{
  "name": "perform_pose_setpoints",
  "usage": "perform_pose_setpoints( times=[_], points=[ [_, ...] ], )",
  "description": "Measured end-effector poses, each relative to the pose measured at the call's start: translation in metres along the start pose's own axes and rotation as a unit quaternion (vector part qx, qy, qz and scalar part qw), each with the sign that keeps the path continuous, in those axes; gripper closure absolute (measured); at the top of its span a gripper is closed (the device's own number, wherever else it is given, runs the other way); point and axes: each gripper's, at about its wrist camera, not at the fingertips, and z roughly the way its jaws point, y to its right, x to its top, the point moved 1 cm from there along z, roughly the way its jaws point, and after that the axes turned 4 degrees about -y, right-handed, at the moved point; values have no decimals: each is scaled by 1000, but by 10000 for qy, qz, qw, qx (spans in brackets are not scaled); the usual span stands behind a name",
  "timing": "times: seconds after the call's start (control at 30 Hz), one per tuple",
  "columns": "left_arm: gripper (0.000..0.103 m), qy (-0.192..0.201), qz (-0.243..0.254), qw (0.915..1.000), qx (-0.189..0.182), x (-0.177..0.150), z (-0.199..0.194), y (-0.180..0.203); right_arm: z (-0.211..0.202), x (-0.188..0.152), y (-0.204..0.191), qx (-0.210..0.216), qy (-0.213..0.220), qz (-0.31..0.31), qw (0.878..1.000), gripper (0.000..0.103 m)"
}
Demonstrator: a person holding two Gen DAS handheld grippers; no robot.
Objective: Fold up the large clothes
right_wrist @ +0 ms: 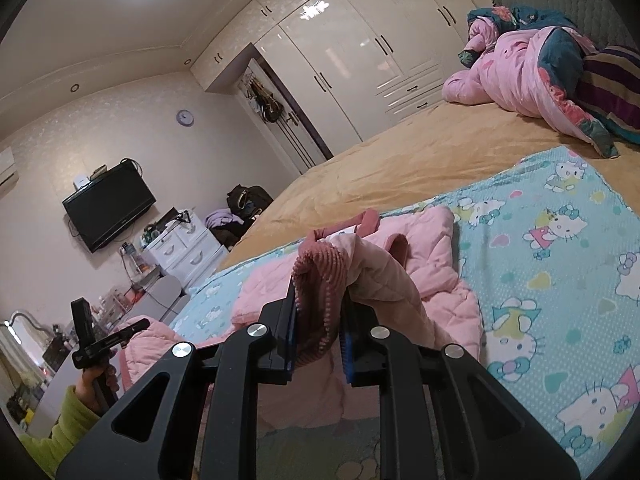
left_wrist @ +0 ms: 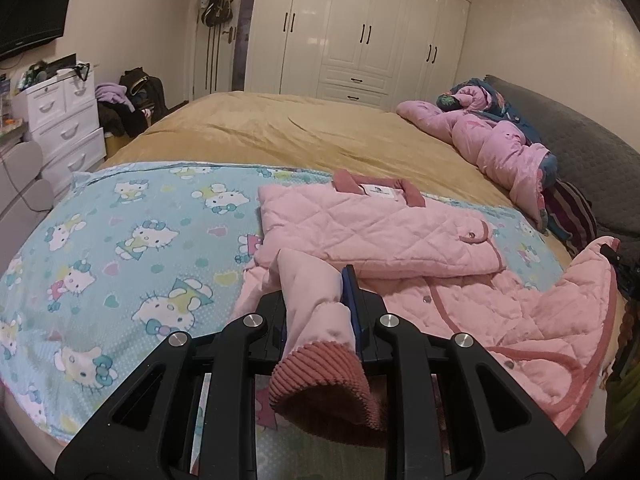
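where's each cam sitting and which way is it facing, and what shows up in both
Left wrist: sits behind the left tongs, looks across the bed toward the wardrobe; tongs shut on a pink jacket sleeve.
Right wrist: sits behind the right tongs, faces the TV wall; tongs shut on the ribbed cuff; a green sleeve shows.
Shared: jacket, cartoon-cat blanket, wardrobe.

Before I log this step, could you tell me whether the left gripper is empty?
No, the left gripper is shut on the pink jacket sleeve just above its ribbed cuff.

Jacket (left_wrist: pixel 380 232) on cartoon sheet (left_wrist: pixel 120 240); crumpled quilt (left_wrist: pixel 492 140) behind
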Motion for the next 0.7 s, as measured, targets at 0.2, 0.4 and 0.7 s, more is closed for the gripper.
perform_pose_setpoints(
  times=[0.2,0.4,0.7],
  points=[
    [89,12,17,10000,8,14,11,-1,13,11,3,-89,23,-14,10000,87],
    [89,21,58,10000,23,25,22,0,26,20,8,-197,9,2,9998,87],
    [89,102,136,9998,135,49,36,-1,42,38,14,-341,91,-22,9994,87]
  ],
)
